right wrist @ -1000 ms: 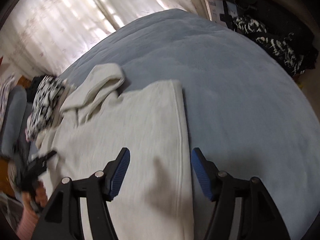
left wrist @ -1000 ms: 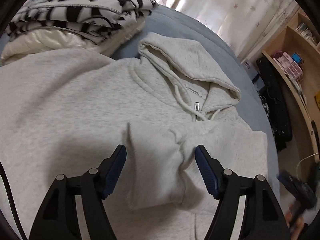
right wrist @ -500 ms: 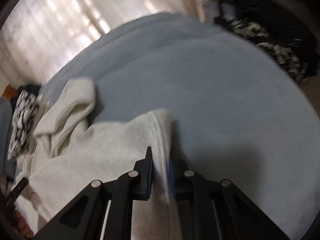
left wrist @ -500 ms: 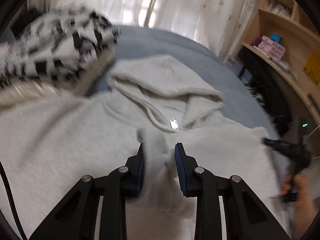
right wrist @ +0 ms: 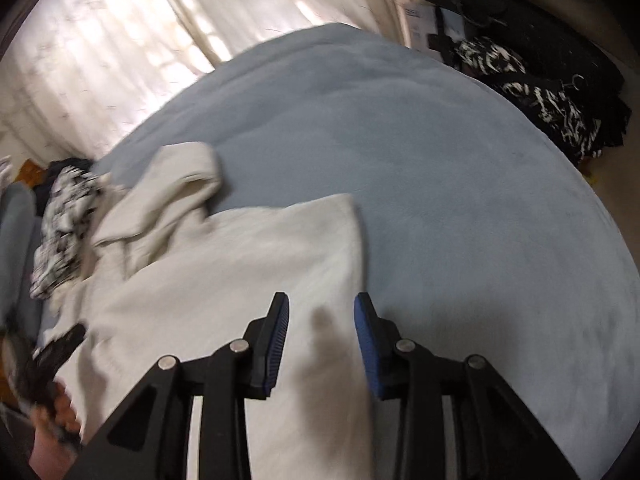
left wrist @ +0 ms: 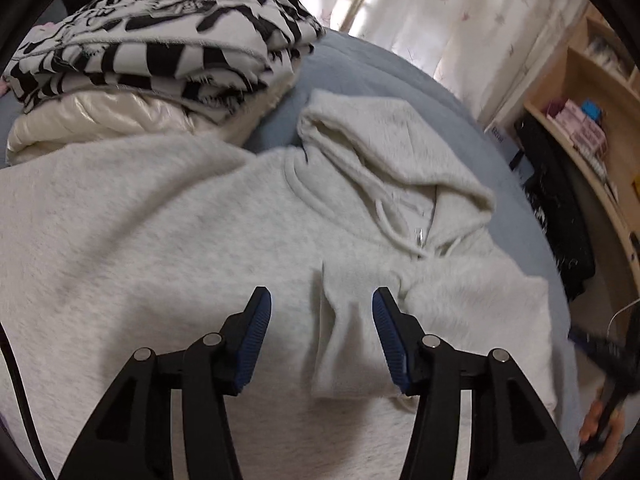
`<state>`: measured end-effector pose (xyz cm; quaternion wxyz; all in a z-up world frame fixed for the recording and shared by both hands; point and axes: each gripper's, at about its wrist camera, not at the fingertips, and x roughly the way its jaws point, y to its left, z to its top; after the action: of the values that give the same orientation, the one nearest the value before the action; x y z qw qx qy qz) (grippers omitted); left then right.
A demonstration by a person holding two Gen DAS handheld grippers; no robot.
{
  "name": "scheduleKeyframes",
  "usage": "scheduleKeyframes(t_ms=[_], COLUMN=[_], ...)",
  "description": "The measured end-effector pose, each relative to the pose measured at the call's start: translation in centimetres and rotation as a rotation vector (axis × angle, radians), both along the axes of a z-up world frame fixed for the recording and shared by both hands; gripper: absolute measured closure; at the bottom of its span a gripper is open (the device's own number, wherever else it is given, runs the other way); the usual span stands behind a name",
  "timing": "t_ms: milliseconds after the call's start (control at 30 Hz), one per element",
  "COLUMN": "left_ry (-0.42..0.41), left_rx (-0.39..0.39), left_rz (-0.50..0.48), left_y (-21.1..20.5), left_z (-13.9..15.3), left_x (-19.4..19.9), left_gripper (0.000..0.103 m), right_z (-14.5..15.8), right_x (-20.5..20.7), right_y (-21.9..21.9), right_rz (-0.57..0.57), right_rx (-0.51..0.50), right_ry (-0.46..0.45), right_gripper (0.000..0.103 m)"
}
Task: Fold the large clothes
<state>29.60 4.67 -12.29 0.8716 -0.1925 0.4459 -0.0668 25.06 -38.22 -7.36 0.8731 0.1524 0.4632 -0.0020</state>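
A light grey hoodie (left wrist: 160,240) lies spread on the blue bed, its hood (left wrist: 380,148) toward the curtains. One sleeve (left wrist: 352,340) is folded in across the chest. My left gripper (left wrist: 322,304) hovers over that sleeve. Its jaws are opening, with the sleeve's end below and between them, and the pads do not press on it. In the right wrist view my right gripper (right wrist: 321,300) hangs over the hoodie's (right wrist: 240,272) folded side edge (right wrist: 356,240). Its jaws are also opening, off the cloth.
A stack of black-and-white patterned clothes (left wrist: 160,40) on a white puffy jacket (left wrist: 100,120) sits beside the hoodie. Bare blue bedcover (right wrist: 460,168) stretches to the right. A wooden shelf (left wrist: 592,128) and dark clothes (right wrist: 540,92) stand beyond the bed's edge.
Both grippers pinched the hoodie half a second ago, the left on the sleeve and the right on the side edge. Both have since let go, and the cloth lies flat.
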Motion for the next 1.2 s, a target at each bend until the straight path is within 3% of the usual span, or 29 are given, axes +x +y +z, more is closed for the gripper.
scheduleKeyframes(t_ms=[100, 200, 367, 467, 533, 600, 767, 933, 1033, 1100, 1200], left_ry=[-0.004, 0.007, 0.039, 0.06, 0.05, -0.002, 0.039, -0.018, -0.04, -0.024, 0.007], left_rx=[0.002, 0.063, 0.1, 0.237, 0.37, 0.444, 0.37, 0.353, 0.277, 0.213, 0.219], left_rz=[-0.029, -0.066, -0.118, -0.185, -0.251, -0.266, -0.235, -0.223, -0.2, -0.198, -0.222], left_y=[-0.6, -2.5, -5.2, -7.1, -8.4, -9.1, -8.3, -7.8, -7.3, -7.1, -8.3], left_z=[0.8, 0.7, -0.4, -2.1, -3.2, -3.3, -2.7, -0.1, 1.5, 1.9, 1.1], left_x=[0.9, 1.9, 2.8, 2.6, 1.8, 0.8, 1.3, 0.8, 1.0, 1.1, 1.2], left_gripper=[0.052, 0.052, 0.047, 0.035, 0.034, 0.033, 0.033, 0.033, 0.036, 0.049, 0.063], right_z=[0.6, -0.6, -5.1, -6.4, -6.3, -6.2, -6.3, -5.6, -4.9, -4.5, -4.1], right_x=[-2.2, -3.5, -3.6, -4.0, -4.7, -5.0, -5.3, -5.8, -6.0, -6.0, -5.6], right_y=[2.5, 5.6, 8.3, 7.7, 7.3, 7.0, 6.3, 6.6, 6.3, 6.5, 7.3], right_rz=[0.06, 0.134, 0.182, 0.172, 0.172, 0.17, 0.149, 0.136, 0.124, 0.123, 0.144], right_rx=[0.036, 0.068, -0.038, -0.02, -0.031, -0.041, -0.01, -0.02, 0.005, 0.001, -0.004], right_ry=[-0.001, 0.036, 0.121, 0.12, 0.112, 0.107, 0.097, 0.075, 0.061, 0.059, 0.048], right_gripper=[0.069, 0.069, 0.069, 0.069, 0.069, 0.069, 0.069, 0.069, 0.069, 0.069, 0.069])
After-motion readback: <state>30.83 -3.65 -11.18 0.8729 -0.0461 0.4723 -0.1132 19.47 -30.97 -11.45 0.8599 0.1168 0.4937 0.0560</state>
